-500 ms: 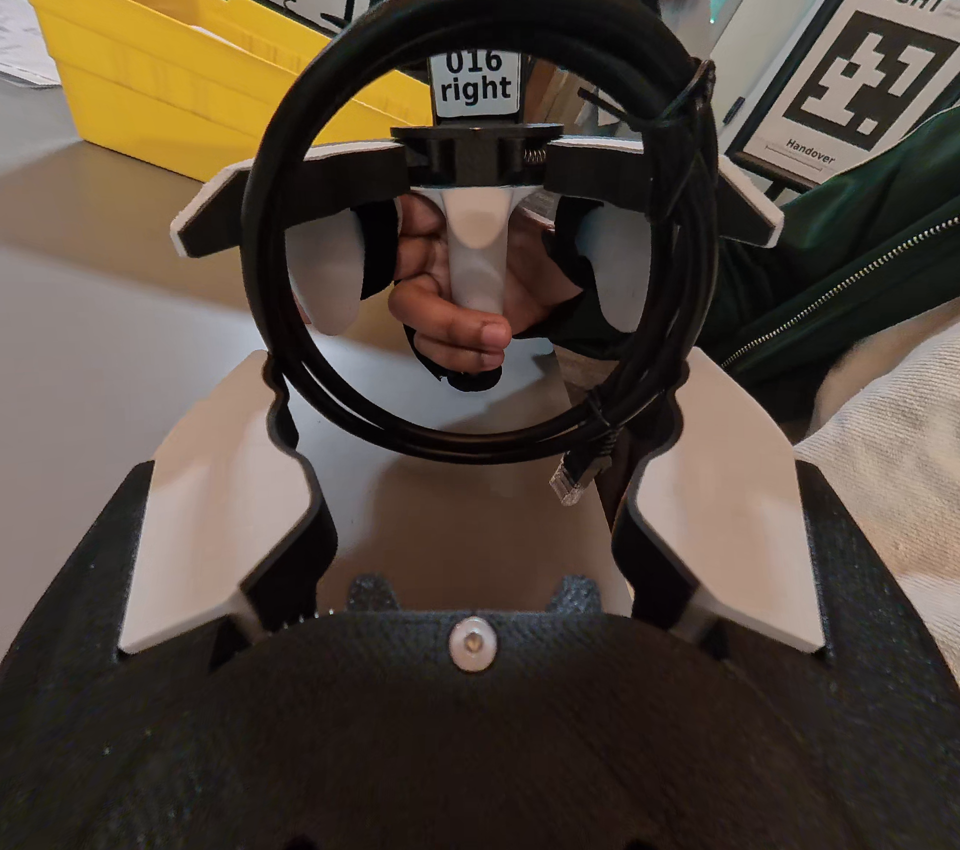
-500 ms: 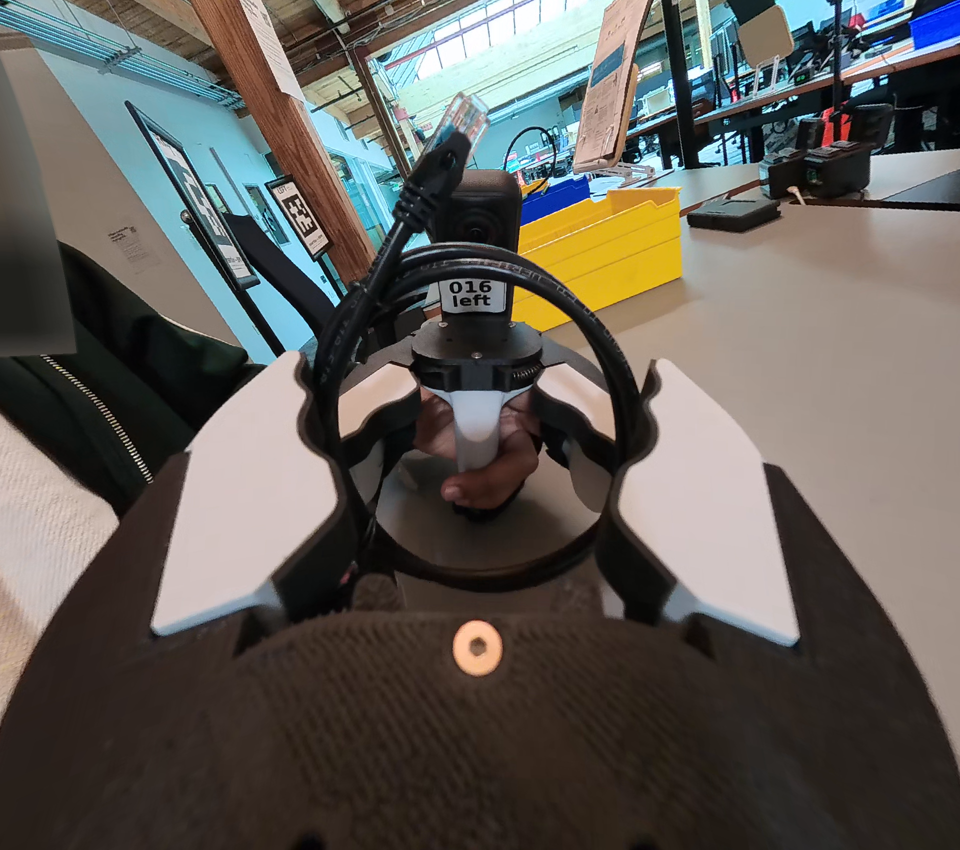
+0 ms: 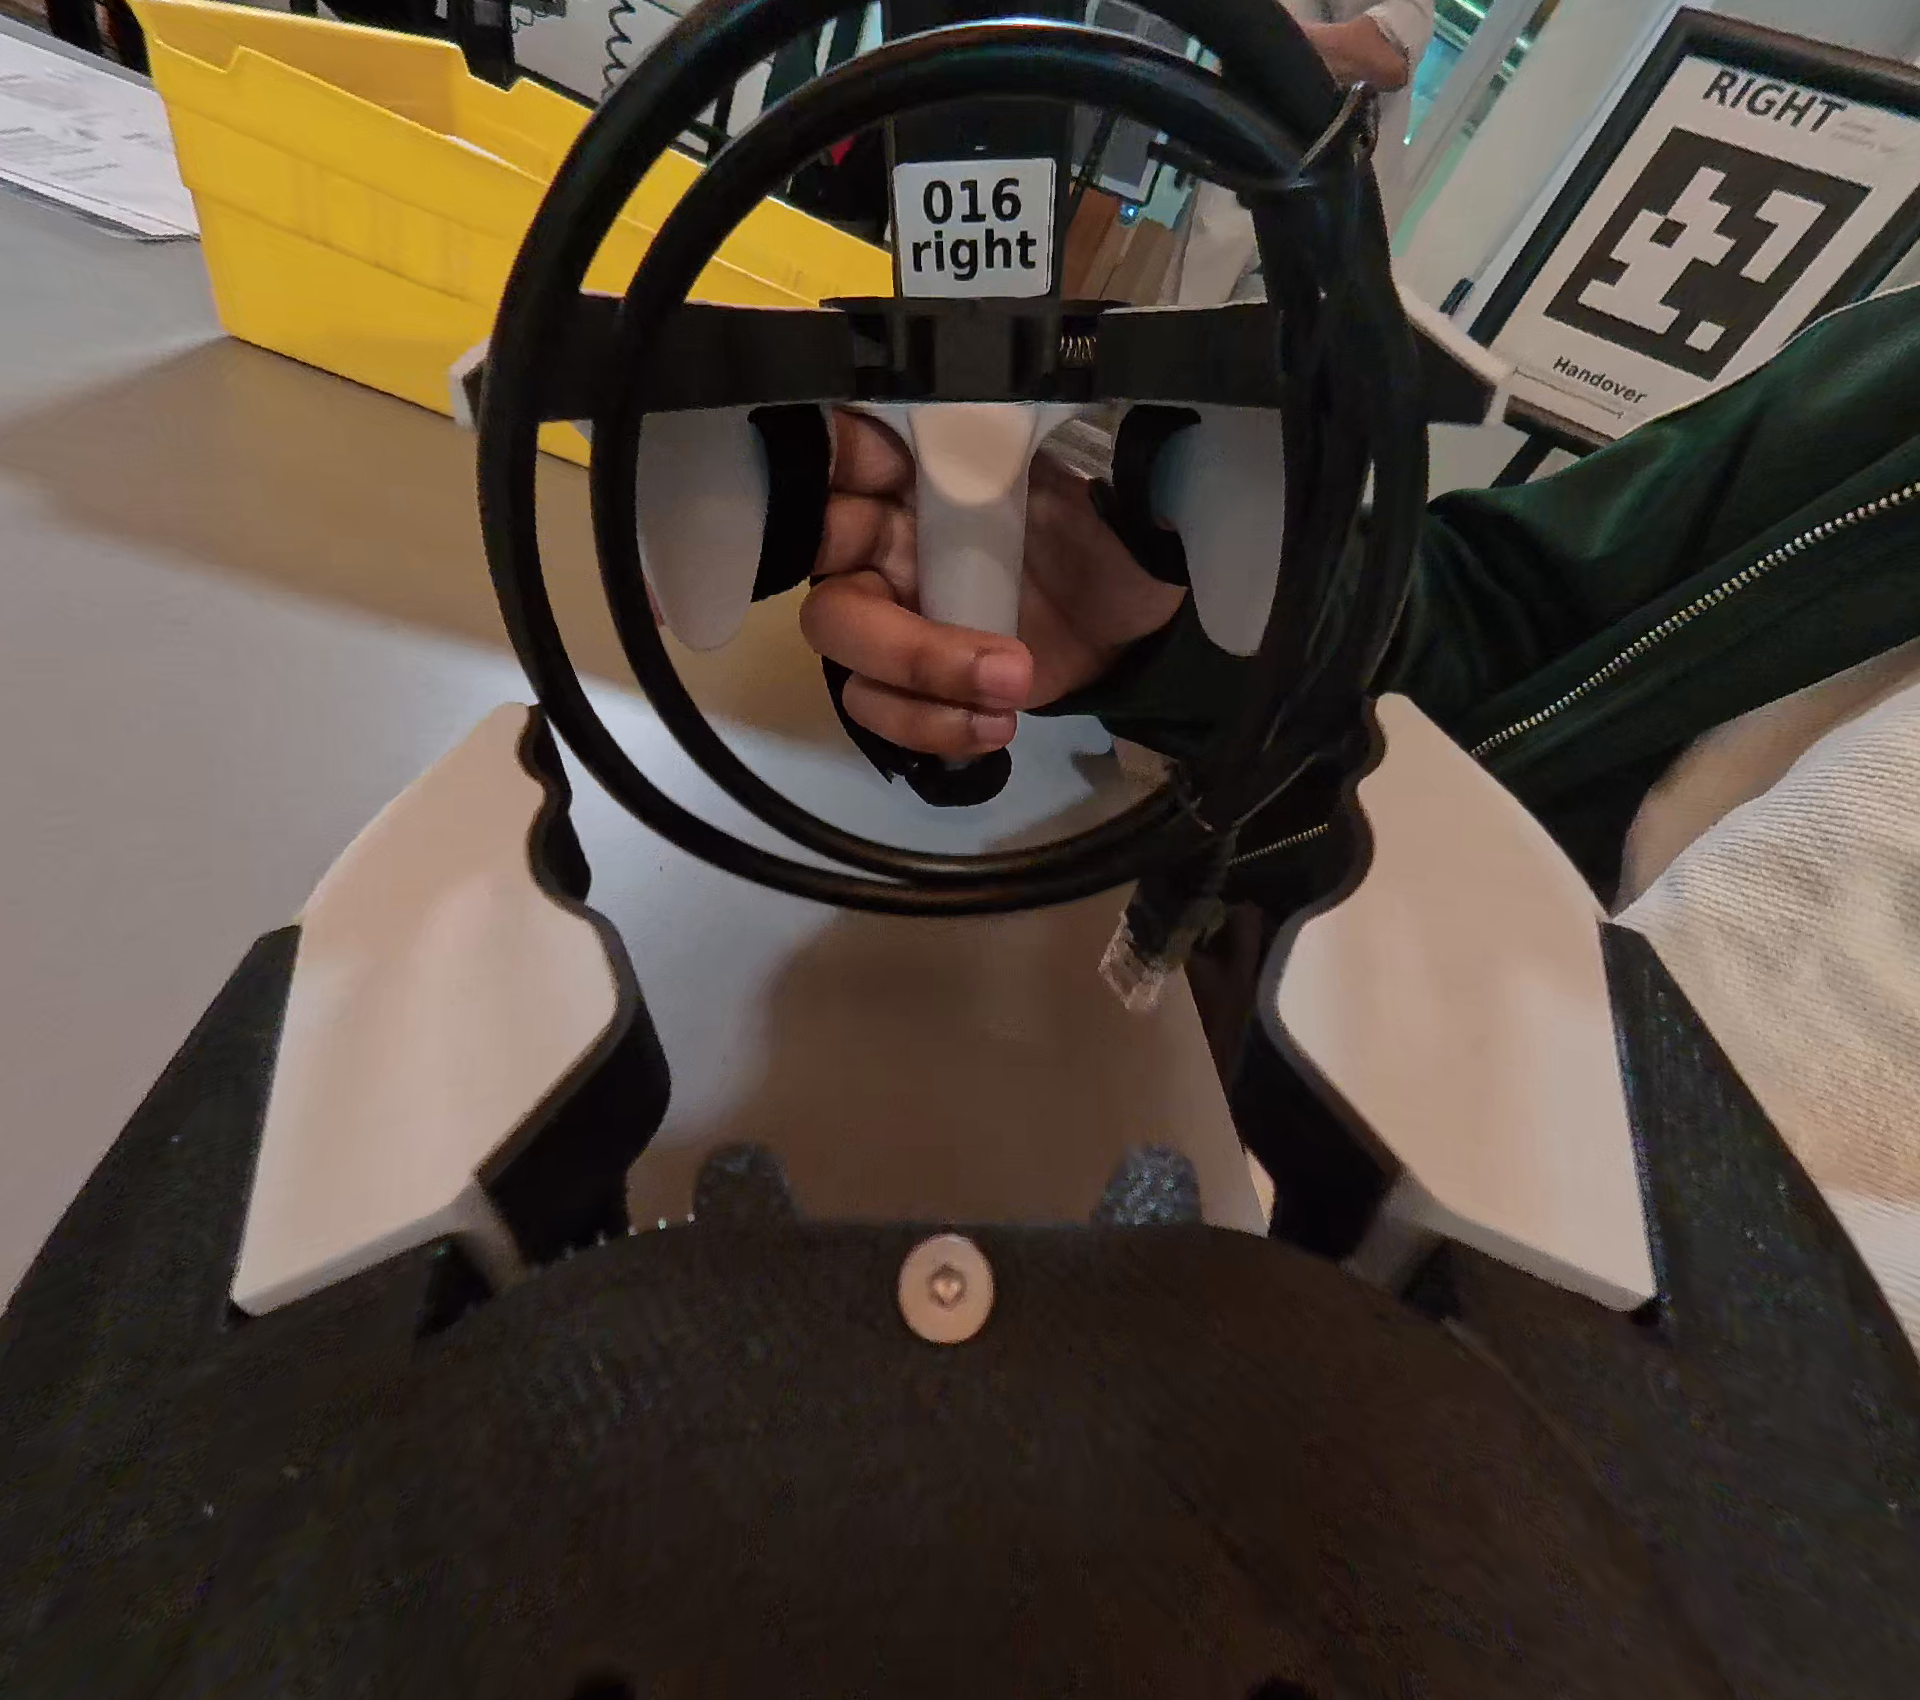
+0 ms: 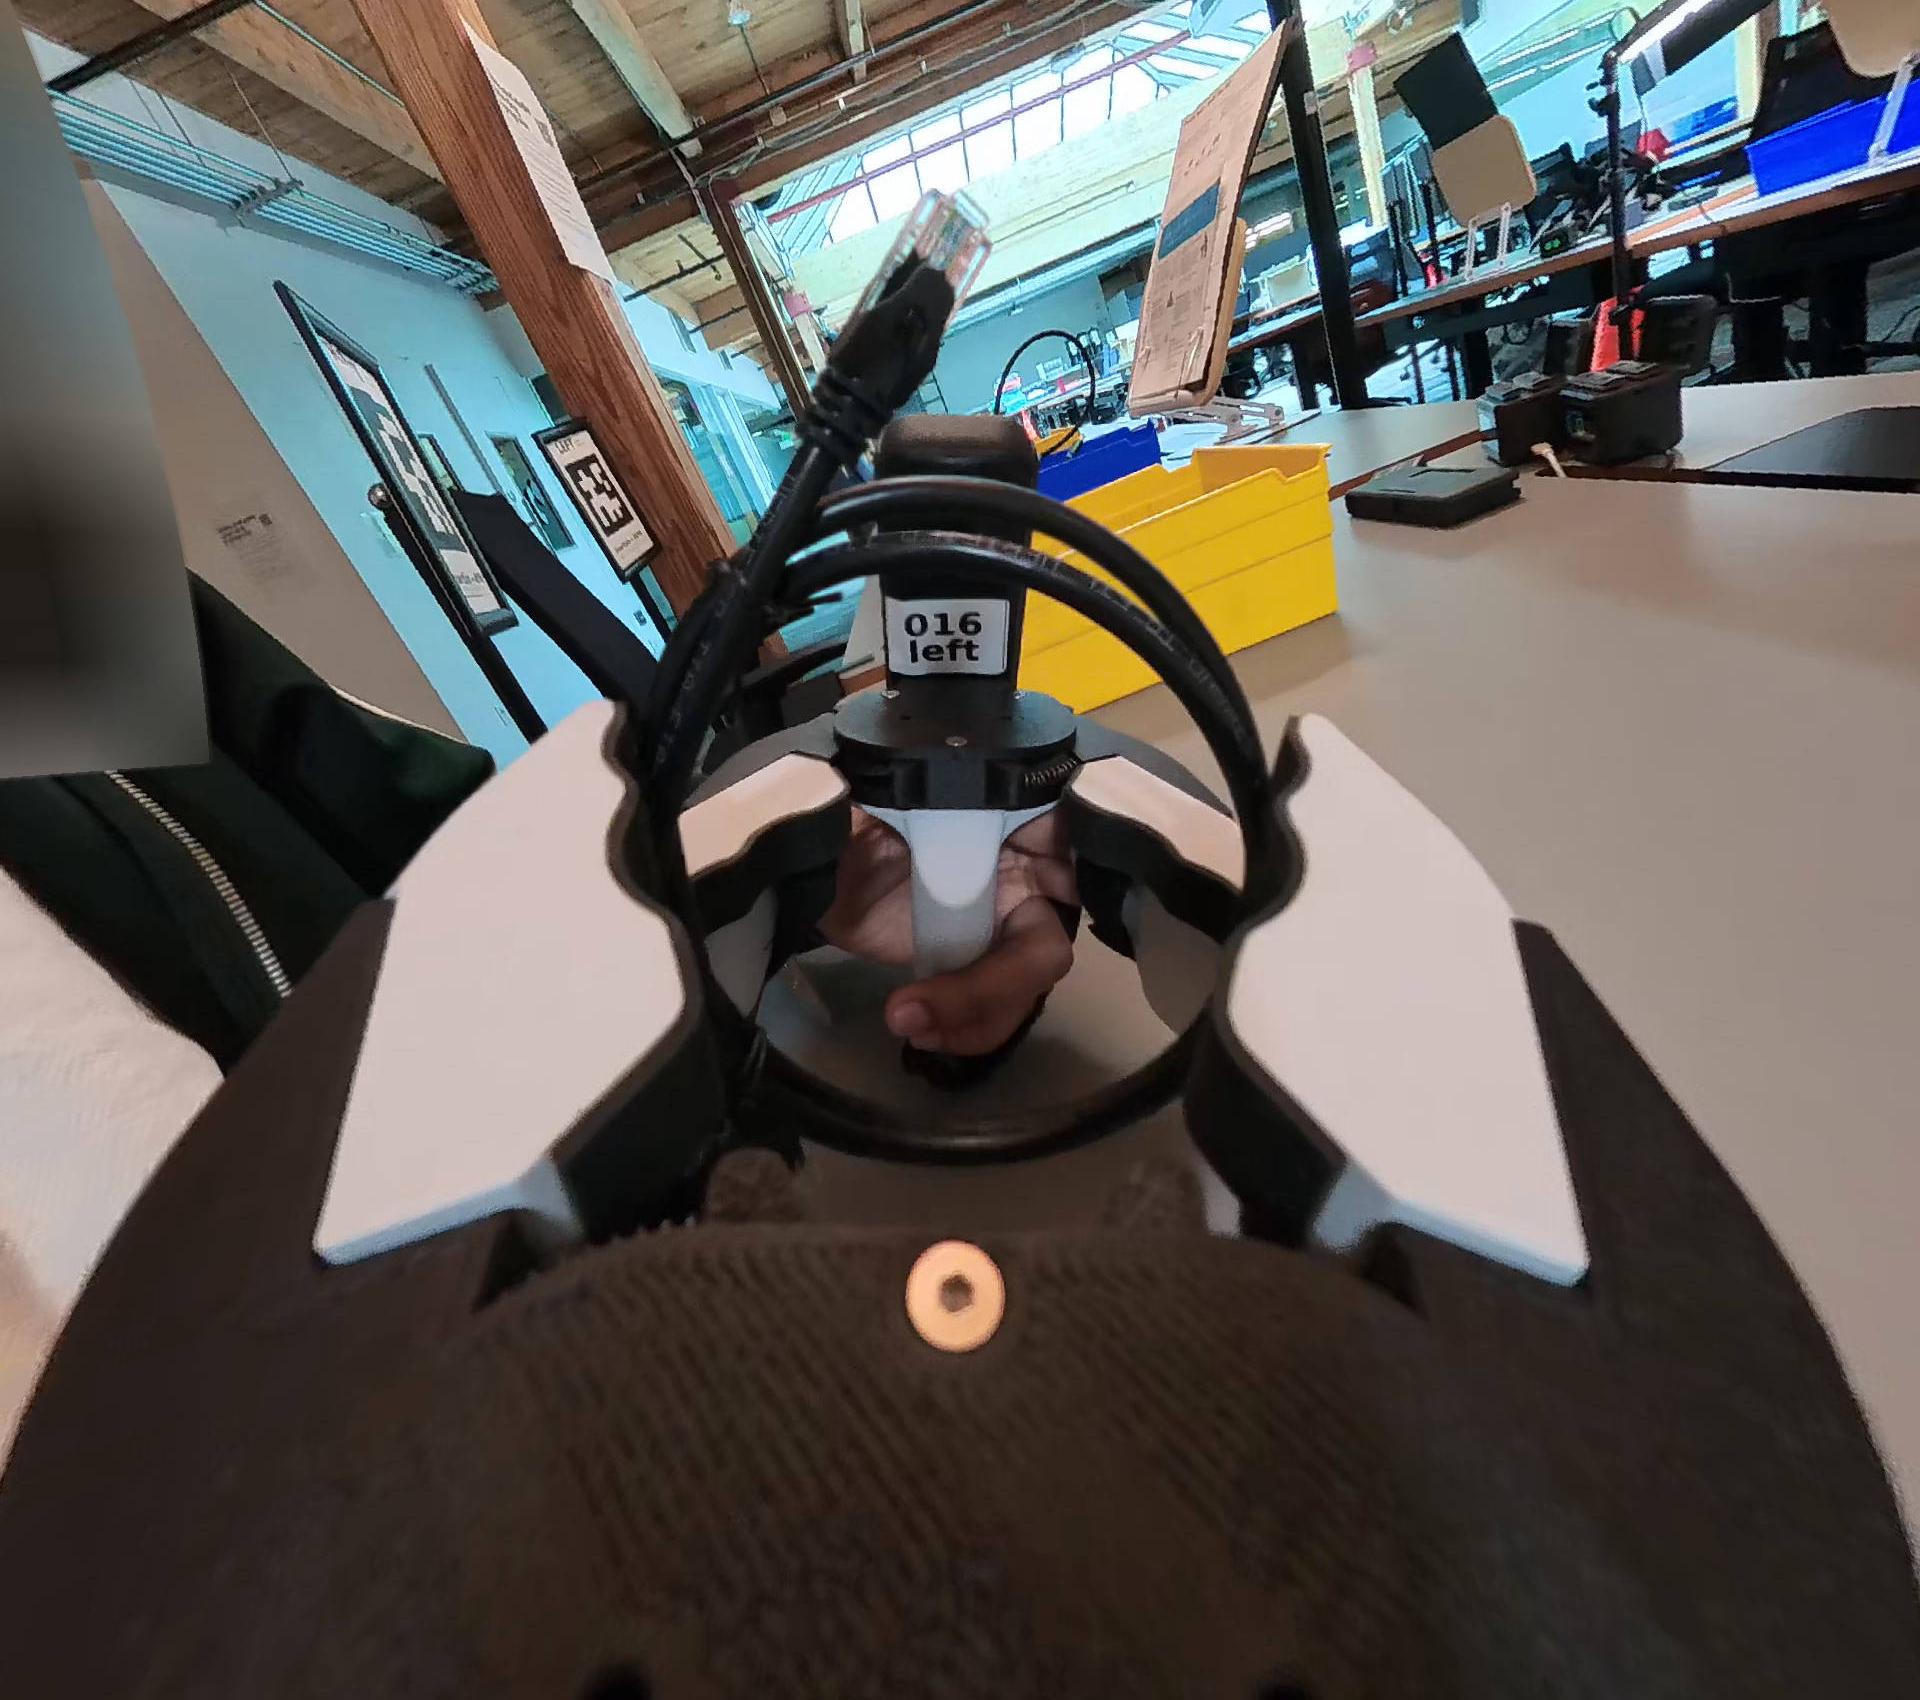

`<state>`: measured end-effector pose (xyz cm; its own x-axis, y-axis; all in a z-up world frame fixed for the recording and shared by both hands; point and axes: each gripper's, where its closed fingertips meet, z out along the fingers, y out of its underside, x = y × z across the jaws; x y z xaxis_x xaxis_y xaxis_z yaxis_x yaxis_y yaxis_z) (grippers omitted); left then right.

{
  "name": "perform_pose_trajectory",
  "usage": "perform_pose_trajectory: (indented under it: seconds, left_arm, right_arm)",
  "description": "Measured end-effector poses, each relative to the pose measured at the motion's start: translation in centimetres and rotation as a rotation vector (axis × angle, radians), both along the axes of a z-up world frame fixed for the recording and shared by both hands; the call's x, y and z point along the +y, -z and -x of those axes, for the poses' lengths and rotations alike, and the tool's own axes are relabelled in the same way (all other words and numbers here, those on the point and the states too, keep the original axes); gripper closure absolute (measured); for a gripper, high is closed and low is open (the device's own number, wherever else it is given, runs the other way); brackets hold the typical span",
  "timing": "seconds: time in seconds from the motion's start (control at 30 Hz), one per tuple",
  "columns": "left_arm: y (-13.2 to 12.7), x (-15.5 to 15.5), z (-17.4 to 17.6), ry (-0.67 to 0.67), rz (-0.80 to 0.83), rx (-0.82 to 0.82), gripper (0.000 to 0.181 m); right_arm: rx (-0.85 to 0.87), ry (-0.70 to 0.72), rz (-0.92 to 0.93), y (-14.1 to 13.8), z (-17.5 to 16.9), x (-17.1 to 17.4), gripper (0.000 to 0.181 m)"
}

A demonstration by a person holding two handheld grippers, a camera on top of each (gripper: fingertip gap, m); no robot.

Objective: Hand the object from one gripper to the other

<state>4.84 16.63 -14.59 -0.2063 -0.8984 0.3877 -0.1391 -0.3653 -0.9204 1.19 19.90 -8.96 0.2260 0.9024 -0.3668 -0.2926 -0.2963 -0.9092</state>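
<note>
A black network cable coil (image 3: 1340,528) with a clear plug (image 3: 1138,964) hangs in the air between the two grippers, which face each other. In the right wrist view the coil (image 4: 691,694) sits deep between my right gripper's (image 4: 956,720) fingers. It touches both inner edges, and a plug (image 4: 940,237) sticks up. My left gripper (image 3: 951,767) stands wide open, with its fingertips beside the coil's lower sides. A hand holds each gripper's white handle.
A yellow bin (image 3: 343,196) stands on the grey table (image 3: 208,611); it also shows in the right wrist view (image 4: 1195,570). A framed marker sign (image 3: 1704,237) and a green sleeve (image 3: 1662,559) are at the right. Black devices (image 4: 1590,414) sit farther back on the table. Left tips to right tips: about 6 cm.
The coil's loops have spread apart at the top. The coil stays between both grippers, and the finger gaps look the same.
</note>
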Motion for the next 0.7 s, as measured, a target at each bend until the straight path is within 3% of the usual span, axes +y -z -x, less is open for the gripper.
perform_pose_trajectory:
  seconds: [0.33, 0.53, 0.63, 0.7]
  left_arm:
    - [-0.4, 0.7, 0.3, -0.014, 0.053, -0.029, 0.05]
    - [-1.4, 1.3, 0.8, 0.021, 0.214, -0.116, 0.056]
    - [-2.8, 0.6, 1.7, 0.147, 0.352, -0.202, 0.089]
    - [-3.3, 0.7, 2.1, 0.177, 0.412, -0.238, 0.096]
  right_arm:
    - [0.054, -0.011, 0.017, -0.5, -0.4, 0.0, 0.069]
    - [0.206, -0.115, 0.093, -1.8, -0.6, -0.5, 0.07]
    - [0.291, -0.183, 0.129, -2.6, -0.6, -1.1, 0.071]
    - [0.339, -0.216, 0.139, -3.2, -0.7, -1.5, 0.072]
